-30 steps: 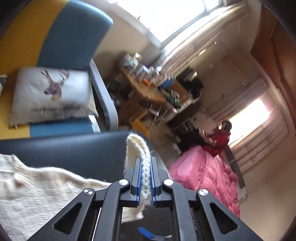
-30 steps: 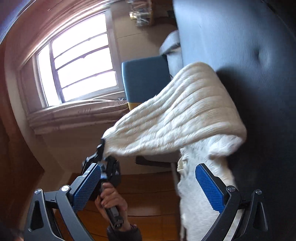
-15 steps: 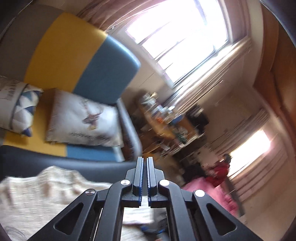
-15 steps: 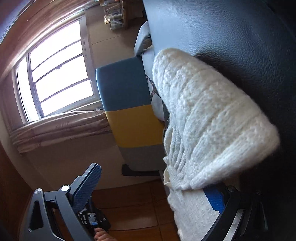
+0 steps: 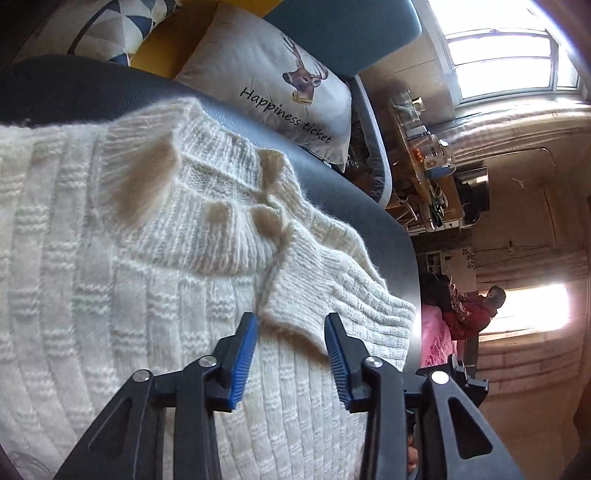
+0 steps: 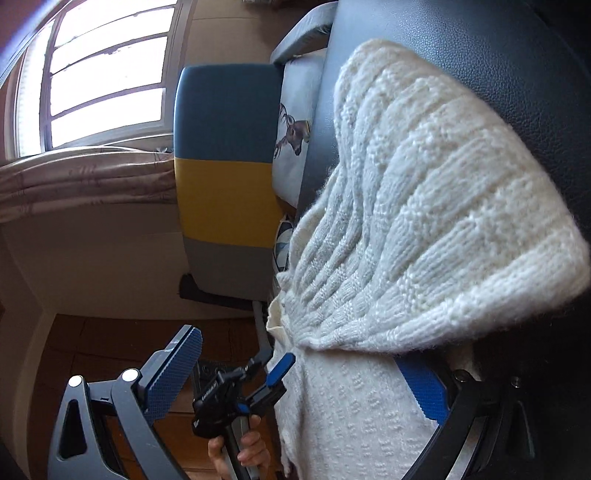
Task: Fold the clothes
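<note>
A cream knitted sweater [image 5: 110, 258] lies on a black leather surface [image 5: 351, 206], neck towards the sofa. One sleeve is folded across its body, and the cuff [image 5: 332, 295] ends between the jaws of my left gripper [image 5: 291, 322]. Those jaws are opening and their blue pads stand clear of the wool. In the right wrist view the sweater [image 6: 406, 184] has a folded layer on top. My right gripper [image 6: 299, 380] is open wide at its near edge, with its right finger [image 6: 424, 391] partly under the fold. A hand holds the left gripper [image 6: 258, 384] below.
A blue, yellow and grey sofa [image 6: 225, 155] stands behind the black surface, with a deer pillow [image 5: 280, 81] and a patterned pillow [image 5: 103, 29]. To the right are a cluttered desk [image 5: 424, 155], a pink bed [image 5: 436, 343] and a person in red [image 5: 472, 310]. Wooden floor [image 6: 92, 350] lies below.
My left gripper held the cuff up a second ago. It has since dropped low over the sweater and opened, with the cuff lying flat. The sleeve side has settled onto the body.
</note>
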